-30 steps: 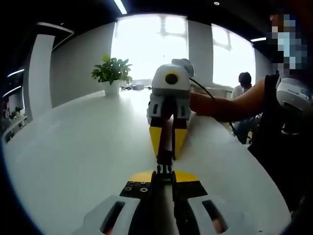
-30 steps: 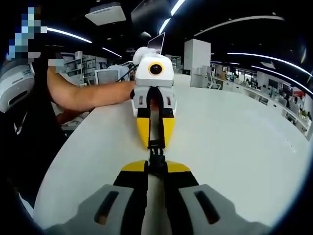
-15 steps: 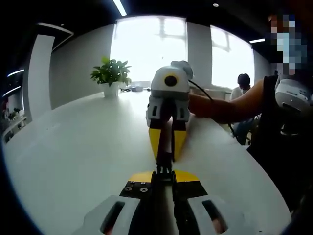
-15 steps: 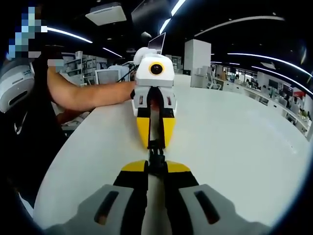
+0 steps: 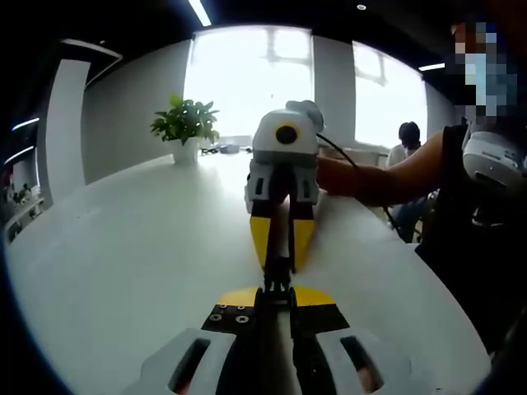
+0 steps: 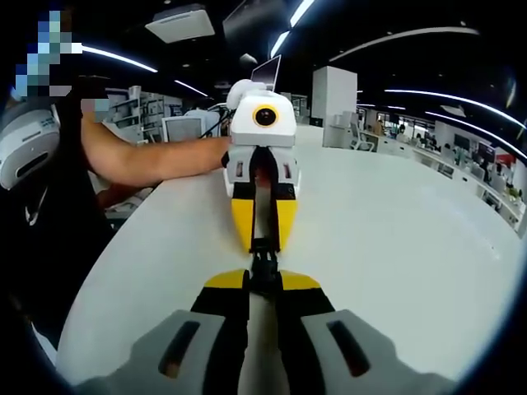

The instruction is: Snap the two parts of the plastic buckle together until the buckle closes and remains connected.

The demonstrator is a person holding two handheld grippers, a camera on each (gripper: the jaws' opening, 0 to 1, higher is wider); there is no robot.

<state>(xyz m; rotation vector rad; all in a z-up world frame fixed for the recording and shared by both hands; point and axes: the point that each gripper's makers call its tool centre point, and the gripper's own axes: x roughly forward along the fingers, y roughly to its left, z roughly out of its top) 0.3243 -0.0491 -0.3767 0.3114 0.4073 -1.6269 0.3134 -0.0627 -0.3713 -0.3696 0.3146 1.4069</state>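
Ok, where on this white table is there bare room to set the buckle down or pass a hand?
The white table is bare between the potted plant and the left gripper. In the right gripper view, bare tabletop lies right of the right gripper. It is crowded on the centre line, where both grippers meet nose to nose on the black buckle, and along the person's forearm.

Blown-out window (image 5: 247, 78) glare, dim fisheye-warped edges

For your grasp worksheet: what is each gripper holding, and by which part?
Each gripper is shut on one end of the black buckle: left gripper on its near end, right gripper on the opposite one.
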